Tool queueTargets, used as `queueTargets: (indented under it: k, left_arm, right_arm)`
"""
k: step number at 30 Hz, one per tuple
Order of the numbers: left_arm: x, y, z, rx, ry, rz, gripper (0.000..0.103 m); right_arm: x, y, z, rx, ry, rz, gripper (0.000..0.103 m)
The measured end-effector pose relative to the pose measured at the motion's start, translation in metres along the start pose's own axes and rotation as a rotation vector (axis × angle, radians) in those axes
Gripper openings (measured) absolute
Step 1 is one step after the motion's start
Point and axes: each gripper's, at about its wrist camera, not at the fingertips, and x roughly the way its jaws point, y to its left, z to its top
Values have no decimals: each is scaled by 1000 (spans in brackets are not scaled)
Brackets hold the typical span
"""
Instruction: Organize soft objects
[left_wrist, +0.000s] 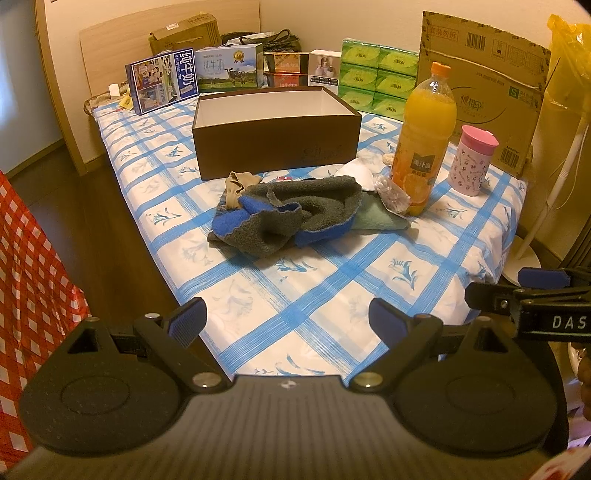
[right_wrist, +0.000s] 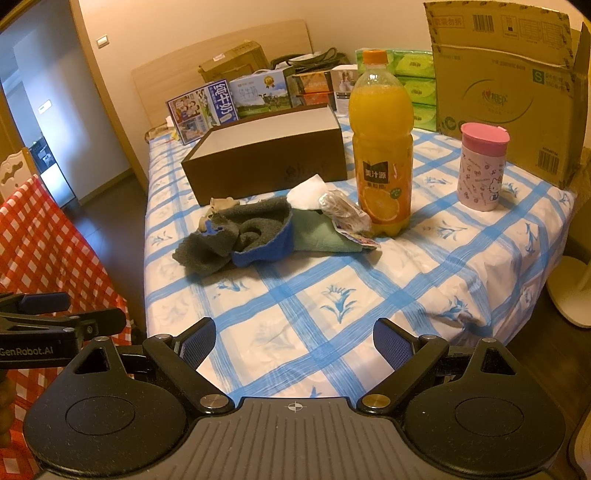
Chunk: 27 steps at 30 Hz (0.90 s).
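A crumpled grey and blue towel (left_wrist: 291, 214) (right_wrist: 236, 236) lies mid-table on the blue checked cloth. A green cloth (left_wrist: 373, 216) (right_wrist: 321, 234) lies under its right side, a beige sock (left_wrist: 240, 182) (right_wrist: 218, 205) at its far left, and a white cloth (left_wrist: 356, 171) (right_wrist: 308, 192) behind it. An open brown box (left_wrist: 277, 136) (right_wrist: 266, 158) with a white inside stands beyond the pile. My left gripper (left_wrist: 288, 321) hangs open above the table's near part, well short of the towel. My right gripper (right_wrist: 295, 341) is open too, also near the front edge.
An orange juice bottle (left_wrist: 424, 136) (right_wrist: 382, 147), a crinkled snack packet (left_wrist: 391, 194) (right_wrist: 343, 214) and a pink cup (left_wrist: 471, 158) (right_wrist: 482, 168) stand right of the pile. Milk cartons (left_wrist: 162, 79), green tissue packs (left_wrist: 376, 81) and a cardboard carton (left_wrist: 484, 85) line the far side. A red checked cloth (left_wrist: 29, 277) hangs left.
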Motion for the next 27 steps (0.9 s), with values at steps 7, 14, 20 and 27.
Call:
queueTargets:
  k: [7,14,20,27]
  left_arm:
    - [0,1,-1,0,1,1,94]
    - [1,1,-1,0,1,1,94]
    - [1,5,0,1,0,2,94]
    - [1,3,-1,1,2,2,94]
  right_arm:
    - [0,0,0,1,0,2,92]
    - [0,0,0,1,0,2,92]
    - [0,0,0,0,0,2,92]
    - [1,0,0,1,-1,1,92]
